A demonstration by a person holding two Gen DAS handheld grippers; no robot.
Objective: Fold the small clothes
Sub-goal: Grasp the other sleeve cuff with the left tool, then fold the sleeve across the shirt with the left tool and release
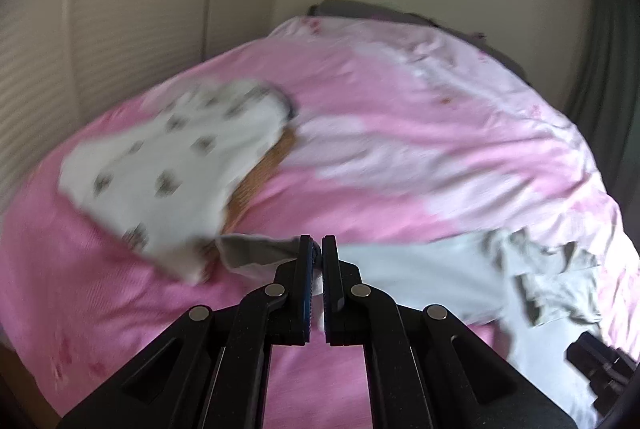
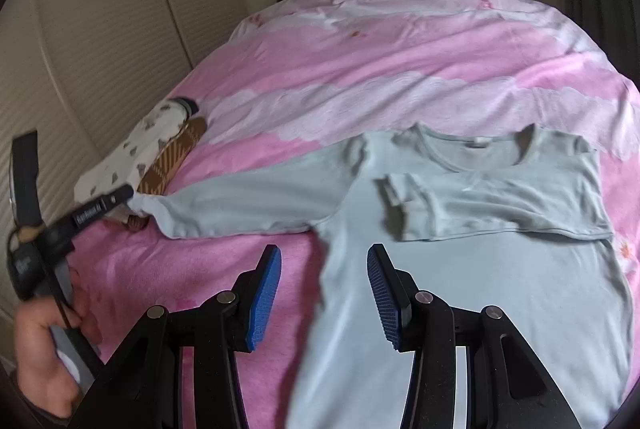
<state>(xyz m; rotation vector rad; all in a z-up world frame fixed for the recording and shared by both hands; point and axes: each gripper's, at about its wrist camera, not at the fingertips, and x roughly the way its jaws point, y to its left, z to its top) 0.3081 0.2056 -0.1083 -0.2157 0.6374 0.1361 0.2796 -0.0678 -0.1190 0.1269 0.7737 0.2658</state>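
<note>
Left tongs [image 1: 319, 249] are clenching the cuff end of the pale blue-green shirt's [image 2: 460, 269] long sleeve [image 2: 248, 201], fabric pinched flat btwn the pads. From the right wrist cam, the left tongs [image 2: 130, 195] are showing at the far left edge w/ the sleeve stretching from the shirt body out to their tips, the cuff lifting slightly off the bed. A hand [image 2: 48, 353] is gripping that tool's handle at lower left.

Right tongs [image 2: 324, 293] are standing released, partway apart, nothing btwn the blue pads [image 2: 264, 301]; they're hovering over the shirt's left side edge, where the body is meeting the pink cover.

Shirt is lying front-up on the pink-and-white bed cover [image 2: 400, 69], neckline [image 2: 460, 153] pointing away from the cams. Its other sleeve is lying folded across the chest, cuff sitting near the middle.

Other clothes: a white garment w/ small grey prints [image 1: 160, 169] is lying on the bed's left side, overlapping a brown plaid piece [image 2: 176, 157]; both are sitting just beside the clamped cuff. Can't tell if touching. Left cam view is blurry.

Pale wall panels [image 2: 100, 29] are running along the bed's left.
</note>
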